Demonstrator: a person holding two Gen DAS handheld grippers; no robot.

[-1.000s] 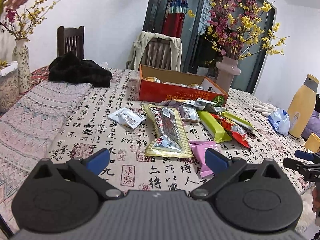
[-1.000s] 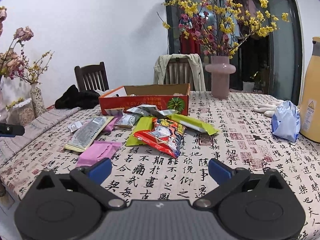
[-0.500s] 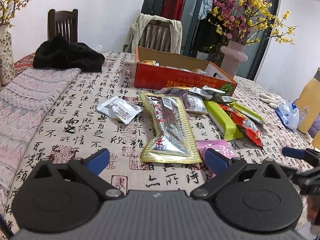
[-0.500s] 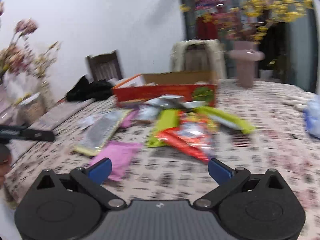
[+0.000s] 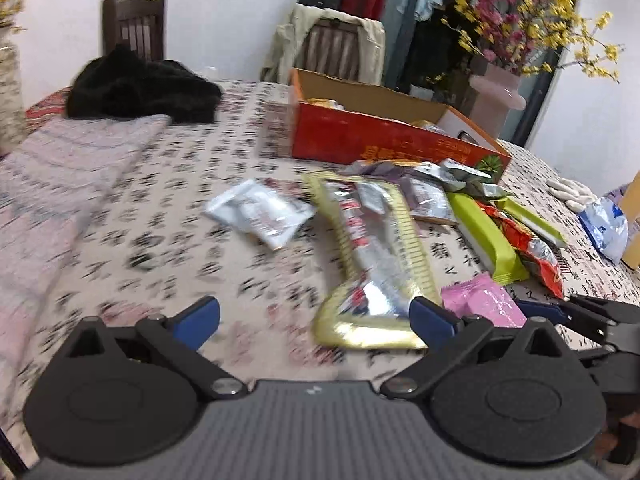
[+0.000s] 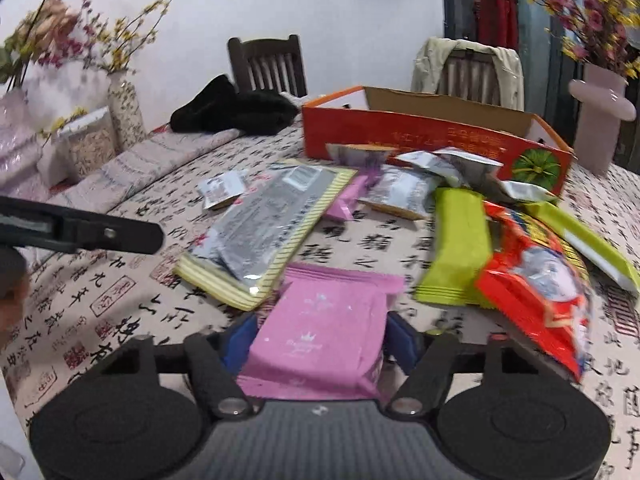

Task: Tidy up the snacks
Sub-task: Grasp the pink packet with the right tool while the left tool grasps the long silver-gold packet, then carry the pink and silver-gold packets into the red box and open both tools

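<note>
Right gripper (image 6: 318,346): jaws straddle the near end of the pink packet (image 6: 320,334), blue pads at both of its long edges. We cannot tell whether they already pinch it or only bracket it. The packet lies flat on the worktop (image 6: 120,312), nearest of the loose snacks, which is likely why we go for it first.

Left gripper (image 5: 314,318): jaws wide apart, nothing between them, held above the worktop beside the long gold-edged packet (image 5: 372,256). It looks parked and ready, not working.

The rest of the snacks lie spread in front of the red box (image 6: 436,140): a small silver sachet (image 5: 260,216) off to the left, a green bar (image 6: 456,248), a red bag (image 6: 536,276), and several silver packs heaped against the box wall. The box is open-topped and some packets show inside in the left view, so we judge it to be the collecting place.

Judged step: securing the pink packet for transfer to the box. The wrapper is thin and slick, so an edge pinch may slip.
</note>
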